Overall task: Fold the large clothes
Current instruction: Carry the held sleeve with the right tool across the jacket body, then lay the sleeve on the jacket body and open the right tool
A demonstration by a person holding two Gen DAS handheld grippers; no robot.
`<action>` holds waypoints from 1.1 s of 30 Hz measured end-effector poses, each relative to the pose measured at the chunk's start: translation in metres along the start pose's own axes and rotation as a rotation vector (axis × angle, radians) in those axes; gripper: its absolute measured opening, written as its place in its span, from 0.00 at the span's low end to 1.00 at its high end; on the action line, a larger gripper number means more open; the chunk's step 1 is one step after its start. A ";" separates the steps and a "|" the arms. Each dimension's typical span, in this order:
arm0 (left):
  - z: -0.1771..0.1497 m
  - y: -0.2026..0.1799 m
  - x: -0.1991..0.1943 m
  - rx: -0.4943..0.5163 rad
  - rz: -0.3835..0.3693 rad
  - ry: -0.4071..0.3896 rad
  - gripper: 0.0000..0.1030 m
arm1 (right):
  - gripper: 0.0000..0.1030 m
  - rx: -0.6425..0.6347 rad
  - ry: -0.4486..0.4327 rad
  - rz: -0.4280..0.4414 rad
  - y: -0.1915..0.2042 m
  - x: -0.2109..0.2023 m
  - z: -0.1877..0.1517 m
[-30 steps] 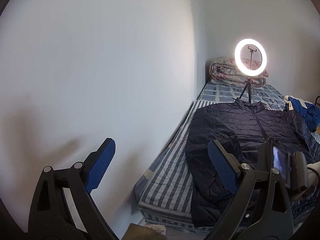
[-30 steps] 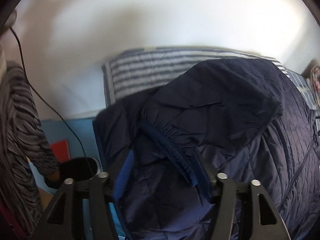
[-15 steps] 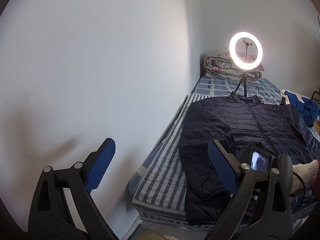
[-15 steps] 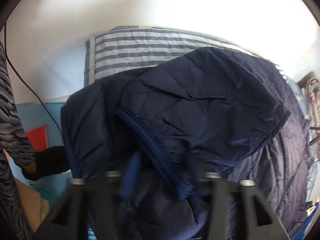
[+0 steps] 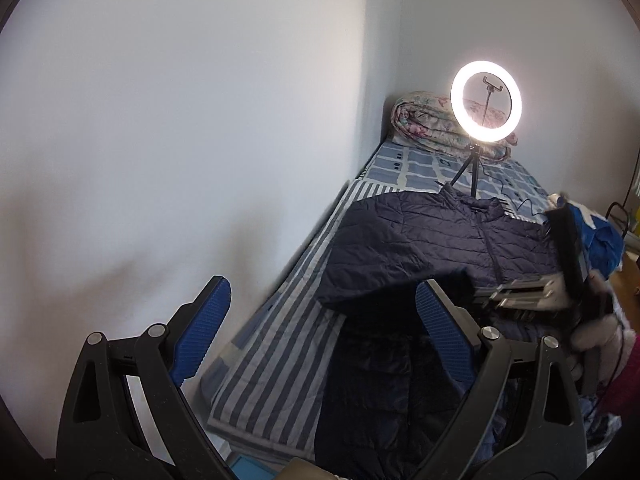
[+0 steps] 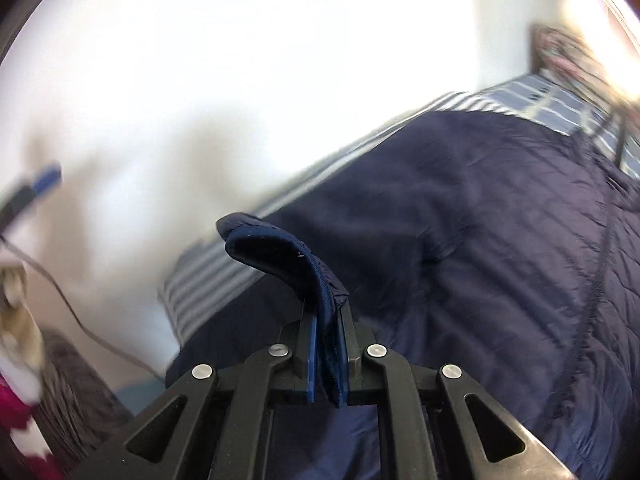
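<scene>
Right claw (image 6: 328, 356) clamped on jacket (image 6: 500, 248) cuff, left claw (image 5: 320, 332) spread wide, ring light (image 5: 486, 102) behind

Both handheld tools share a build: the left gripper (image 5: 320, 332) has black plastic linkage arms with triangular cut-outs, round silver pivot screws and ribbed blue pads (image 5: 202, 330). The right gripper (image 6: 328, 356) shows the same black arms, four silver screws and blue finger linings. A pale knitted glove (image 5: 600, 334) and a magenta sleeve (image 5: 628, 376) cover the right hand.
</scene>
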State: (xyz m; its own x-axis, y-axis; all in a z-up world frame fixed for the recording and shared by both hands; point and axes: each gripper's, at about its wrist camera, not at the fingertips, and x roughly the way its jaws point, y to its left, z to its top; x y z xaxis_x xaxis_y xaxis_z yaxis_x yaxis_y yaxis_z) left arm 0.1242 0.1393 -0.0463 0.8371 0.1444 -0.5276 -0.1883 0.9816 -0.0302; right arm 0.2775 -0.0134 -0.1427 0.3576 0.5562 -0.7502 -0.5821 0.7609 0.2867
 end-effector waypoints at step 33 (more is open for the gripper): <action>-0.022 -0.098 0.061 0.197 -0.058 0.144 0.93 | 0.06 0.677 -0.195 -0.493 -0.329 -0.069 -0.057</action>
State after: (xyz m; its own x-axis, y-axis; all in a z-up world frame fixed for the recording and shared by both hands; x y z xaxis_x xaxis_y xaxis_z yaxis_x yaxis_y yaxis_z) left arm 0.1825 0.0490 -0.0940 0.7593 0.0816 -0.6456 -0.0265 0.9952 0.0946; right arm 0.4030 -0.3212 -0.2195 0.6104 0.1103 -0.7844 0.2117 0.9315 0.2957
